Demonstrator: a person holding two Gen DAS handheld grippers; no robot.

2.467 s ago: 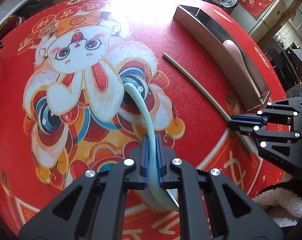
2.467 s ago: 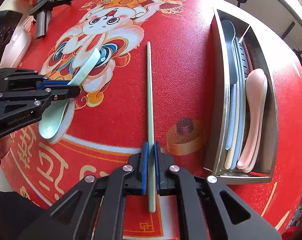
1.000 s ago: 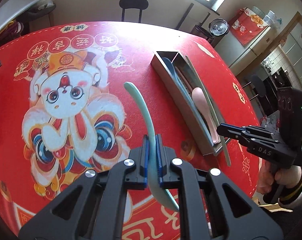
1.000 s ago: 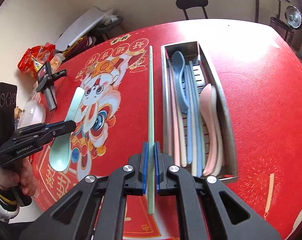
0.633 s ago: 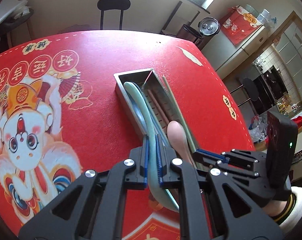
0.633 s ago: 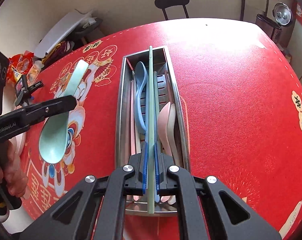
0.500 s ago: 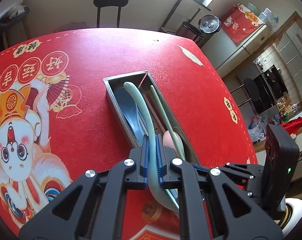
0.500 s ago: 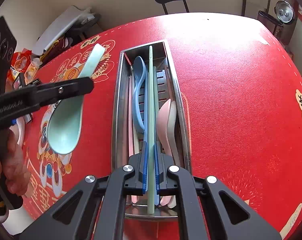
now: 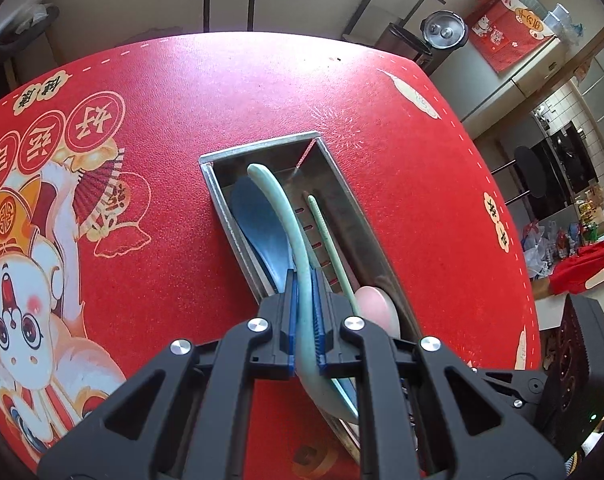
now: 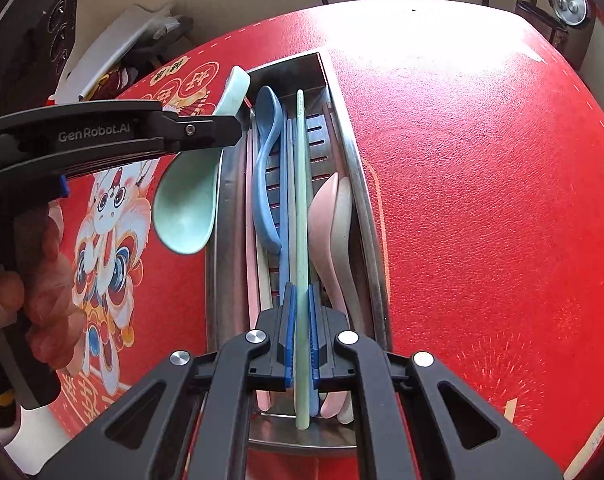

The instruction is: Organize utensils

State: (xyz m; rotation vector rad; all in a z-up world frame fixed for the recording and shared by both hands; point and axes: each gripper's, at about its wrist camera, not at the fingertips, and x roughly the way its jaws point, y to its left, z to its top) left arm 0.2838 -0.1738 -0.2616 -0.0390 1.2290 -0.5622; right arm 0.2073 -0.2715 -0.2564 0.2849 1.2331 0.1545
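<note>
We find the pale green chopstick (image 10: 301,216) clamped between the fingers of the right gripper (image 10: 301,344), running straight ahead of them along the length of the steel utensil tray (image 10: 360,184). It sits over the middle of the tray, between a blue spoon (image 10: 267,168) to the left of the fingers and two pink spoons (image 10: 332,232) to their right. We cannot tell whether its far tip touches the slotted floor.

The mint green spoon (image 9: 290,236) is pinched by its handle in the fingers of the left gripper (image 9: 305,334). Its handle reaches ahead of them over the tray, above the blue spoon, and its bowl hangs behind and below them. In the right wrist view the bowl lies just outside the tray's left wall, so the spoon is not yet inside.

In our judgement the step in hand is the placing of both utensils. To do it well, the right fingers should lower the chopstick parallel to the tray walls until it rests among the other sticks, then part. The left fingers should bring the bowl over the wall before release, or the spoon may catch on the rim. The tray stands on a counter (image 10: 482,200) under a red printed cloth.
</note>
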